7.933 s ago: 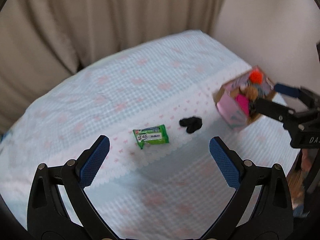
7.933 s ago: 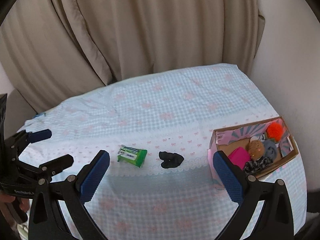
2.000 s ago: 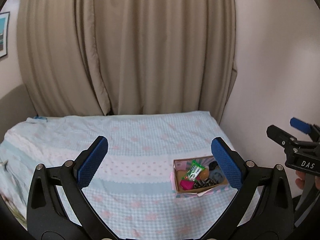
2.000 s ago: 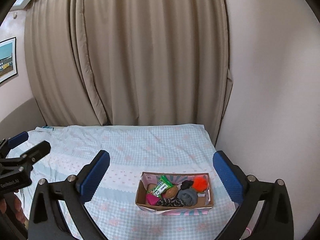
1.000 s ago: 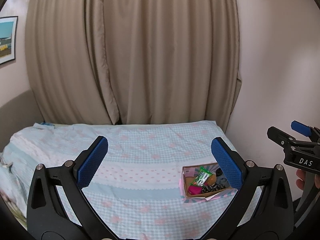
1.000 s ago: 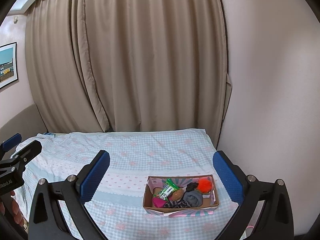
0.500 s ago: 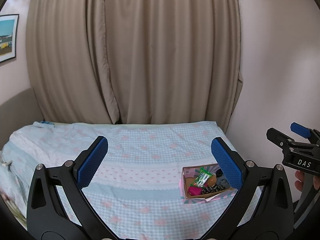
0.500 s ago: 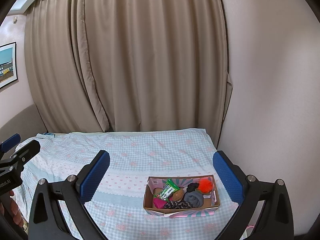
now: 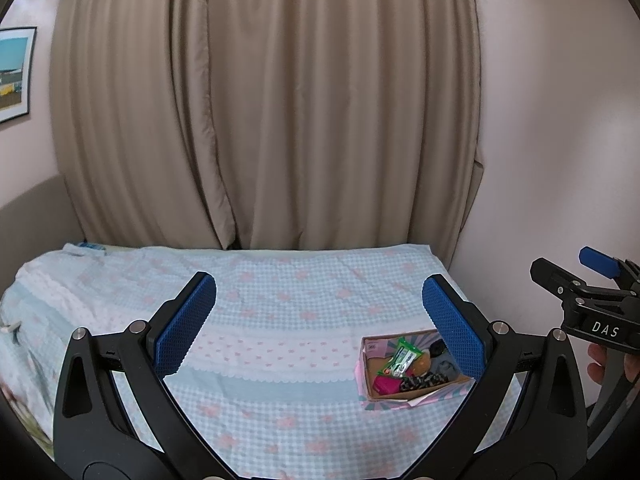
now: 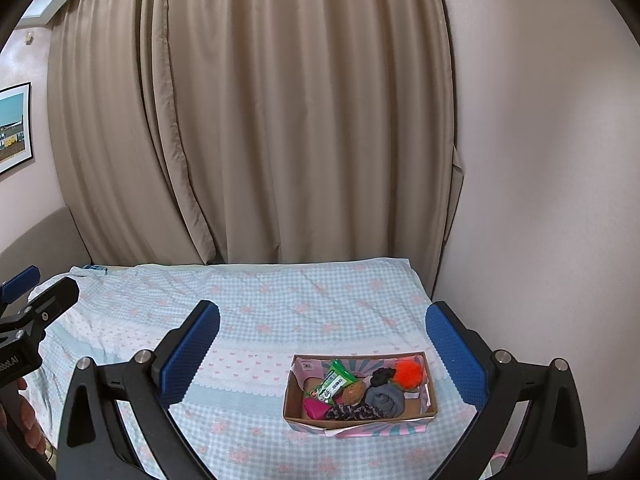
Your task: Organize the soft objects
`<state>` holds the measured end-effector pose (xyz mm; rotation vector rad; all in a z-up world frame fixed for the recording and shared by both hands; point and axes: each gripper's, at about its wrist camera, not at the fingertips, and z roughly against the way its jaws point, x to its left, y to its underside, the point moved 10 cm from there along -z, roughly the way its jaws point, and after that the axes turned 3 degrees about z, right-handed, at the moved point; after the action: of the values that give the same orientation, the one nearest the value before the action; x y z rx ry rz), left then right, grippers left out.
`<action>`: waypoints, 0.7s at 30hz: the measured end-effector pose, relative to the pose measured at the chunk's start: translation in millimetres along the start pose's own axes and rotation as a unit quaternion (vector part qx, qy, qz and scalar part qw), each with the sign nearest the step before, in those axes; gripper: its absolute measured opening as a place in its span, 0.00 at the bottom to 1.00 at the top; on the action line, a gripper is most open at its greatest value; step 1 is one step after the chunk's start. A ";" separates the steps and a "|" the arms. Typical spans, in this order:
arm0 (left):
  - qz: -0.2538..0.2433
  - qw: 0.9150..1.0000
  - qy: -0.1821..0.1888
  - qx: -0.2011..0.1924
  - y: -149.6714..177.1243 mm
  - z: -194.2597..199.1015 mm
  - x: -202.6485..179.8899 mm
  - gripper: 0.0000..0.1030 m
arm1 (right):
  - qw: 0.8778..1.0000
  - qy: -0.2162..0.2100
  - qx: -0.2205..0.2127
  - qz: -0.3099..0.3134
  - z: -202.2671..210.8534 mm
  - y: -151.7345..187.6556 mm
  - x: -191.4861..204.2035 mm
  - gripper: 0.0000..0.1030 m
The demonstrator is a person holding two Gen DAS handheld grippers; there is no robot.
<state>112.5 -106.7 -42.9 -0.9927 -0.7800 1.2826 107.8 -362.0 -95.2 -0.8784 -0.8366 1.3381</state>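
A cardboard box (image 10: 296, 404) with pink patterned sides sits on the bed near its right front corner; it also shows in the left wrist view (image 9: 366, 390). Inside lie a green wipes pack (image 10: 335, 382), a black scrunchie (image 10: 382, 376), an orange pompom (image 10: 408, 373), a grey roll (image 10: 385, 398), a brown ball (image 10: 354, 392), a pink item (image 10: 314, 407) and a patterned band (image 10: 352, 413). My left gripper (image 9: 320, 326) is open and empty, held high and back from the bed. My right gripper (image 10: 322, 338) is open and empty, likewise far above the box.
The bed (image 10: 260, 304) has a light blue checked cover with pink marks. Beige curtains (image 10: 280, 120) hang behind it. A pale wall (image 10: 540, 200) runs along the right. A framed picture (image 10: 14, 128) hangs at left.
Since 7.9 s ago the green pack and black scrunchie have gone from the bed into the box. Both grippers have pulled far back; over the last second the views barely shift.
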 end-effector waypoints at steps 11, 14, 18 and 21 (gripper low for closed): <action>0.004 1.000 0.001 0.002 -0.7 -7.1 1.0 1.00 | 1.000 0.001 0.001 0.001 -2.5 0.1 0.8 1.00; 0.002 1.000 -0.002 0.002 -0.1 -7.9 2.1 1.00 | 1.000 0.001 0.002 0.001 -2.8 -1.9 0.3 1.00; 0.000 1.000 -0.010 -0.002 -2.1 -9.9 3.1 1.00 | 1.000 0.001 0.002 0.001 -2.9 -1.7 0.6 1.00; 0.000 1.000 -0.019 -0.007 -3.1 -11.6 4.9 1.00 | 1.000 0.001 0.001 0.000 -3.2 -2.9 0.8 1.00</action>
<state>125.0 -103.8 -45.0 -0.9811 -0.8186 1.3009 112.0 -361.5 -94.1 -0.8774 -0.8327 1.3368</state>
